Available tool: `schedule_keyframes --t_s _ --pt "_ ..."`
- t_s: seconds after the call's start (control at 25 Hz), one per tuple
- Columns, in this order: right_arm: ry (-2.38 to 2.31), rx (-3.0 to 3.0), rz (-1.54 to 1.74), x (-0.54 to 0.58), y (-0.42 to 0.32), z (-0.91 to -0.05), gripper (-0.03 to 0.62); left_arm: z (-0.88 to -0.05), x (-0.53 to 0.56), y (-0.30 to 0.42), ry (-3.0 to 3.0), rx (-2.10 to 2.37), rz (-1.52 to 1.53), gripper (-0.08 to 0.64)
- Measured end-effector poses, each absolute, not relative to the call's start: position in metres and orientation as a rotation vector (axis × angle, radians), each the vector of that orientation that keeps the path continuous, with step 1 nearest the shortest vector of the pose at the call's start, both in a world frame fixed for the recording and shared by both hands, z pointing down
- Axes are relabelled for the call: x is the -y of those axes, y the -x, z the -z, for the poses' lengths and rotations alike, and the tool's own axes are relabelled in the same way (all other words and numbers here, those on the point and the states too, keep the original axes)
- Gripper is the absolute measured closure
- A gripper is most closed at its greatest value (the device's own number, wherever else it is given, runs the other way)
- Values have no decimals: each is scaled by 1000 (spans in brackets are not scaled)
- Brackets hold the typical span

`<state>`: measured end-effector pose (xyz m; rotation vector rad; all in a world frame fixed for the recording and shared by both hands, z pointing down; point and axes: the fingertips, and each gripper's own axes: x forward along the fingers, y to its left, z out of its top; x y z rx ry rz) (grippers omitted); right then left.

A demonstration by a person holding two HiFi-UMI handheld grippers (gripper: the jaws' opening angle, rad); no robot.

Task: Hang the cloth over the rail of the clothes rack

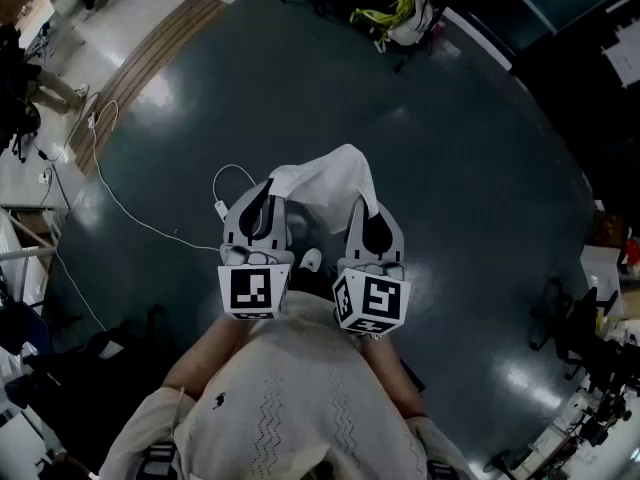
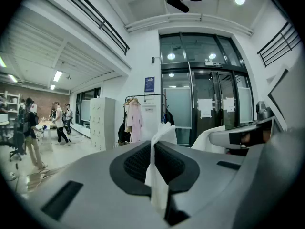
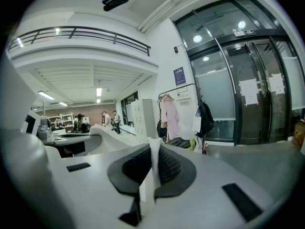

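- Dark, glossy floor [image 1: 450,168] fills the head view as we look steeply down, with our cream knit top [image 1: 290,408] at 6 o'clock.
- Our left gripper [image 1: 266,186] and right gripper [image 1: 360,206] sit side by side near the centre, both pointing toward 12 o'clock.
- We hold the white cloth [image 1: 325,173] between the two grippers. It bunches toward 12 o'clock, clear of the floor.
- The left gripper's fingers are pressed together, pinching a fold of the cloth that stands up between them.
- The right gripper's fingers pinch another fold the same way.
- The clothes rack [image 2: 145,99] stands well apart from us, at 12 o'clock in the left gripper view, beside tall glass doors [image 2: 209,109].
- A pink garment [image 2: 135,120] hangs on the rack; the cloth is not yet on its rail.
- A white cable [image 1: 120,208] trails across the floor at 9 o'clock.
- Several people [image 2: 31,132] stand at 9 o'clock in the left gripper view.
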<state>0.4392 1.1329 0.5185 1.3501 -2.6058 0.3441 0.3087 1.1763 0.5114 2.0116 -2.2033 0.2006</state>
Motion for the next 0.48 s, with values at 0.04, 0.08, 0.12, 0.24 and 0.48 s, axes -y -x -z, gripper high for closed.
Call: schedule_keyframes --t_s 0.04,0.08,0.12,0.24,0.48 --pt "-1344 2605 -329 -1129 -441 -519 571 -513 -1173 -309 -2008 2209 -202 540" --pt "-1339 2605 -318 -1125 -442 -520 571 -515 -1169 -310 -2003 2213 -203 540" --pt "-1337 2603 -312 -1121 -444 -521 571 -516 -1165 -309 -1999 2214 -202 540" --pt "-1340 2594 -316 -1107 -443 -524 571 -519 -1150 -304 -1989 2209 -184 540" --pt "-1323 2580 -322 -1059 -403 -535 571 -530 -1104 -264 -1956 2203 -152 540"
